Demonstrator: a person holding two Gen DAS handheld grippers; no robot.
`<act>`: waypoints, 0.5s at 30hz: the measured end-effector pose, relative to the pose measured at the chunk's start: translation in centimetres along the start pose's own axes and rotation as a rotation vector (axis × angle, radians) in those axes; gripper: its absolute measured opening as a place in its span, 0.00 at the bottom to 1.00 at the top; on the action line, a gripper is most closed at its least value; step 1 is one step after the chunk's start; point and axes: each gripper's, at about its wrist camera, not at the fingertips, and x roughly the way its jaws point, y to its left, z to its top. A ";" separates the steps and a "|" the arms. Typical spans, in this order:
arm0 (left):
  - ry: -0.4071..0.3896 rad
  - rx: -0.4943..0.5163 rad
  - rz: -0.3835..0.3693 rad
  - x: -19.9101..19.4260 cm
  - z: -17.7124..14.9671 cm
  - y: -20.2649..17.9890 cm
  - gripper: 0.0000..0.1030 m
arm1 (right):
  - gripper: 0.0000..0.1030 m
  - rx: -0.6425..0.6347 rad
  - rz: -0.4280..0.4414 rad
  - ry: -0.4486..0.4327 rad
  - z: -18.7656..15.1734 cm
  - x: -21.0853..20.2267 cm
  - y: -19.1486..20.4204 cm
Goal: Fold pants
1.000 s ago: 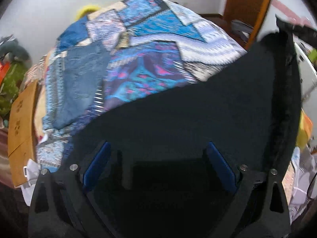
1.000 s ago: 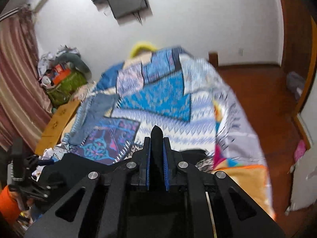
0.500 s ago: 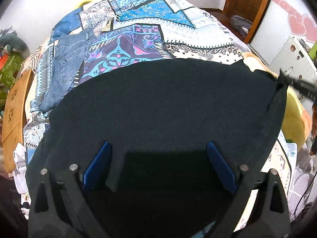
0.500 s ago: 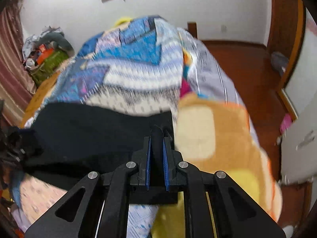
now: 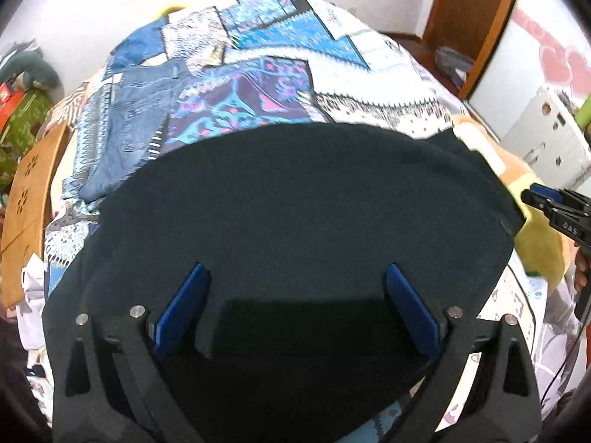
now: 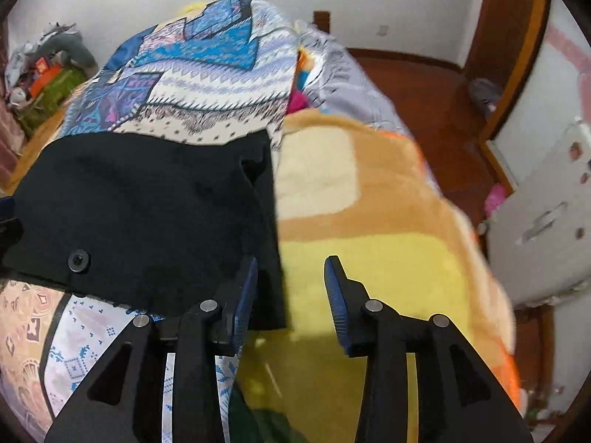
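Black pants (image 5: 303,214) lie spread flat on the patterned bedspread (image 5: 280,85). They also show in the right wrist view (image 6: 147,214), with a black button (image 6: 78,259) near the waist edge. My left gripper (image 5: 295,306) is open, its blue pads wide apart over the near part of the pants. My right gripper (image 6: 290,291) is open at the pants' right edge, holding nothing; its left finger (image 6: 243,295) is over the black cloth. The right gripper also shows in the left wrist view (image 5: 554,206) beside the pants' right corner.
Folded blue jeans (image 5: 136,122) lie on the bed's far left. A yellow-orange blanket (image 6: 369,229) lies right of the pants. A wooden board (image 5: 29,199) stands at the bed's left side. A white cabinet (image 6: 546,214) and a wooden door (image 5: 476,18) are on the right.
The right gripper has opened and let go of the pants edge. The pants have dropped from hanging to lying flat on the bed. The left gripper stayed open.
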 end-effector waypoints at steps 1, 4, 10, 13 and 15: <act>-0.016 -0.017 0.000 -0.6 0.0 0.6 0.95 | 0.33 0.000 0.008 -0.014 0.4 -0.7 0.2; -0.069 -0.068 0.007 -2.7 0.0 2.8 0.95 | 0.35 -0.021 0.034 -0.063 1.5 -2.9 1.6; -0.181 -0.163 0.093 -7.5 -1.1 9.8 0.95 | 0.47 -0.112 0.112 -0.176 4.2 -6.3 7.5; -0.211 -0.209 0.147 -9.1 -2.3 14.0 0.95 | 0.48 -0.163 0.164 -0.205 5.4 -6.9 11.5; -0.212 -0.247 0.174 -9.7 -3.3 16.9 0.95 | 0.48 -0.198 0.198 -0.205 6.3 -6.4 14.4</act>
